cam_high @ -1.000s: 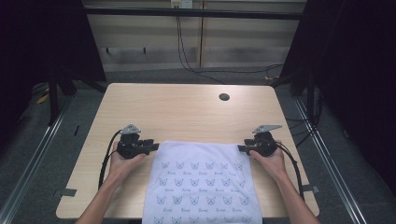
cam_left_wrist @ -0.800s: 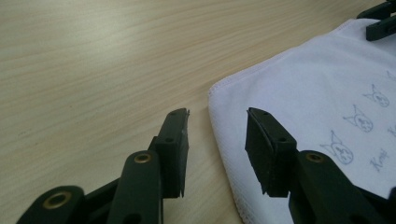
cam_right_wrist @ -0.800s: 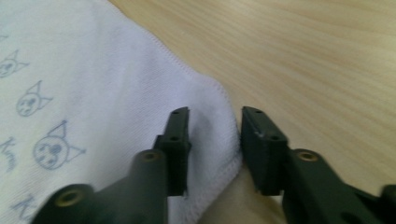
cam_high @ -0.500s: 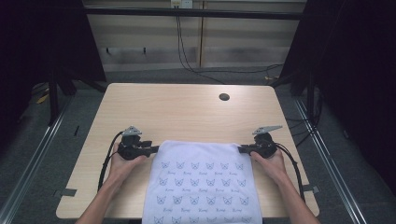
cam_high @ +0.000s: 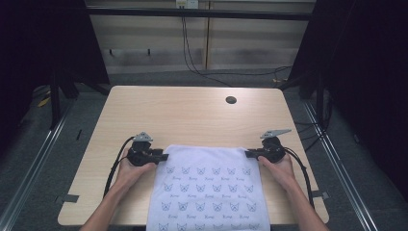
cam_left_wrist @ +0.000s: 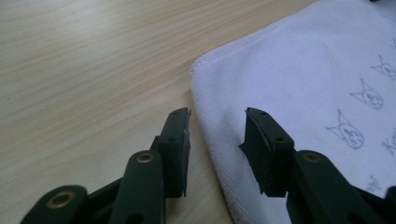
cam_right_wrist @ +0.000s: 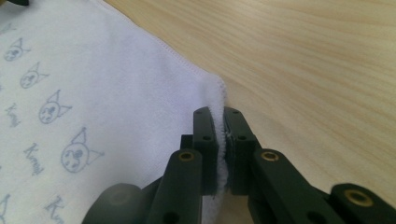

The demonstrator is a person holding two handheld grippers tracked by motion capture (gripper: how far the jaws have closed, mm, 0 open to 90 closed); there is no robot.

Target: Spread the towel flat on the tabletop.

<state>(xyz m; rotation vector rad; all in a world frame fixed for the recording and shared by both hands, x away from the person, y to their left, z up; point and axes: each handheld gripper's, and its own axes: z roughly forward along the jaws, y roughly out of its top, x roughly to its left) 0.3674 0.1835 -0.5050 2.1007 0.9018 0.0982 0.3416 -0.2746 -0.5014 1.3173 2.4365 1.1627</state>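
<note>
The white cloth [cam_high: 208, 187] with little cat faces lies flat on the desk [cam_high: 192, 115], its near end hanging over the front edge. The right tool [cam_right_wrist: 219, 114] is clamped tight on its far right corner. The left tool [cam_left_wrist: 217, 116] gapes wide, straddling the left edge. Both hands rest low on the desk.

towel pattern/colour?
White towel printed with rows of small grey-blue cat-face outlines and script words; clearest in the right gripper view.
</note>
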